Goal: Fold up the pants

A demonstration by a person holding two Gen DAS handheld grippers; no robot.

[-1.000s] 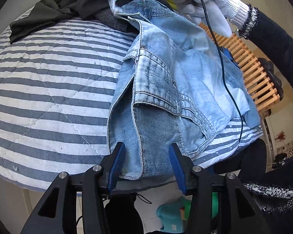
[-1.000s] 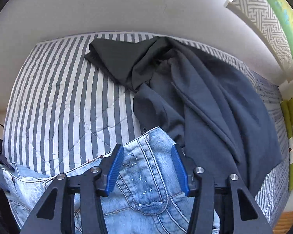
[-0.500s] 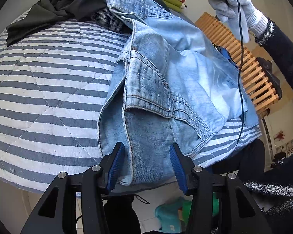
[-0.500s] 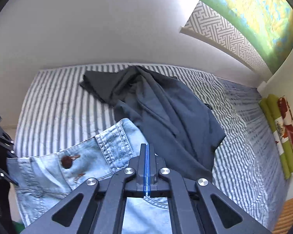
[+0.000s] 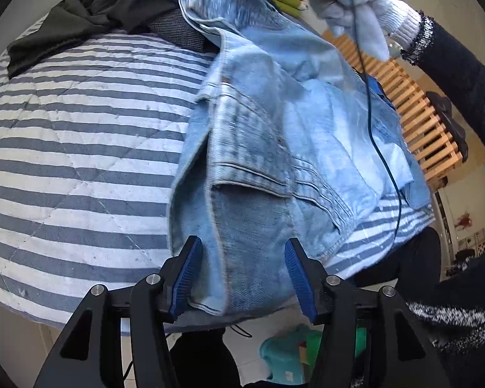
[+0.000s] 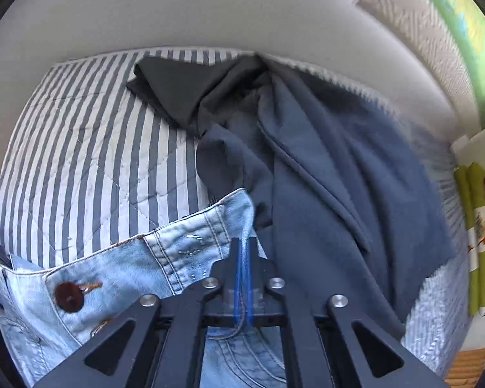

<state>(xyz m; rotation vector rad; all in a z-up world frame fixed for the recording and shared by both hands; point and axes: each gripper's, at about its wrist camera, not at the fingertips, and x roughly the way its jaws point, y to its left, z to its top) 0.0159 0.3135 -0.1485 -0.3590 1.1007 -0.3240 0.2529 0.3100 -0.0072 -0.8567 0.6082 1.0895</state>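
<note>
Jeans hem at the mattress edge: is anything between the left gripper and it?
Nothing visible. The left gripper has its jaws opening with the jeans hem already hanging between its fingers, not pinched. The right gripper is shut on the waistband.

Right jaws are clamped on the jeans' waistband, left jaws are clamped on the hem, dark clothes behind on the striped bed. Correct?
Not quite: the left gripper is opening, its pads clear of the jeans hem lying between them, per the left wrist view. The rest holds.

Striped quilted bed [image 5: 80, 135], plain white wall [image 6: 210, 6], wooden slatted frame [image 5: 430, 129], pale tiled floor [image 5: 249, 346]
</note>
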